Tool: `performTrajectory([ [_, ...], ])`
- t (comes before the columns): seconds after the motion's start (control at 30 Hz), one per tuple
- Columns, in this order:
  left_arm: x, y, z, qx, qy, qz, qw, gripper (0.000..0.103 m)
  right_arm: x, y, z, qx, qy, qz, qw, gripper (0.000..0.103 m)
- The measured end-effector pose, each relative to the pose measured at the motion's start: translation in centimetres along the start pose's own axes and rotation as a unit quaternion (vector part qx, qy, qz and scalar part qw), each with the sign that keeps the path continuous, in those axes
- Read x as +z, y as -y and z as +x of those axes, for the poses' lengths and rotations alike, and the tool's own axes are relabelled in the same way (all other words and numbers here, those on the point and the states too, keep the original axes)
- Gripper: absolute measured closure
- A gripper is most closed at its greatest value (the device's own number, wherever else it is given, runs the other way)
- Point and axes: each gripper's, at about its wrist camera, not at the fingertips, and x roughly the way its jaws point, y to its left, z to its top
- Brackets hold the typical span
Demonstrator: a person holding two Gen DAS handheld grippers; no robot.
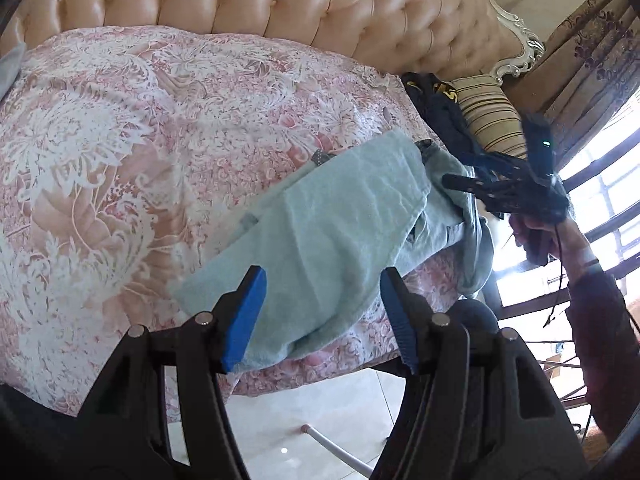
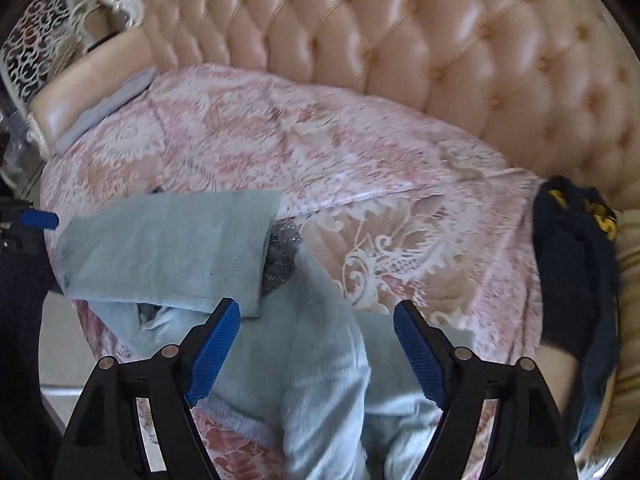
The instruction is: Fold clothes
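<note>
- The pale blue fleece garment (image 2: 320, 360) lies on the bed near its front edge, well apart from the headboard. One part is laid over flat as a smooth panel (image 1: 344, 216); the rest is rumpled and hangs partly over the edge.
- Left tongs (image 1: 320, 316) stand wide with nothing between the pads, hovering just short of the panel's near edge.
- Right tongs (image 2: 316, 344) also stand wide and empty, right over the rumpled part.
- This would fit a fold partly made or a folded piece come loose; I cannot tell which.
- To fold well, in my judgement: pinch only 1 layer at a corner, keep both grips level, and lay edge to edge so the thick fleece does not bunch. The overhang could drag the piece off.
- The bed wears a pink floral cover (image 1: 120, 152), soft and uneven beneath the garment.
- A tufted headboard (image 2: 400, 40) backs it; a dark garment (image 2: 568, 256) and striped cushion (image 1: 492, 120) lie between garment and headboard. Beyond the garment are a window and curtain (image 1: 592, 52).
</note>
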Motion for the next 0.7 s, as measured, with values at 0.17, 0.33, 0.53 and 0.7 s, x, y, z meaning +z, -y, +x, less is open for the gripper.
performTrajectory([
  [0.17, 0.5, 0.3, 0.4, -0.005, 0.0, 0.01, 0.9999, 0.04, 0.1, -0.5, 0.8, 0.032, -0.024, -0.006, 0.999, 0.1],
  [0.33, 2.6, 2.1, 0.6, -0.022, 0.017, 0.05, 0.9984, 0.04, -0.9, -1.9, -2.3, 0.012, 0.013, 0.007, 1.0, 0.1],
  [0.53, 4.8, 3.2, 1.1, -0.026, 0.042, 0.108, 0.993, 0.031, -2.8, -3.9, -9.7, -0.028, 0.1, 0.041, 0.994, 0.1],
  [0.7, 5.3, 4.9, 1.1, -0.08, 0.05, 0.175, 0.98, 0.032, -3.1, -6.3, -11.9, -0.051, 0.119, 0.022, 0.991, 0.1],
])
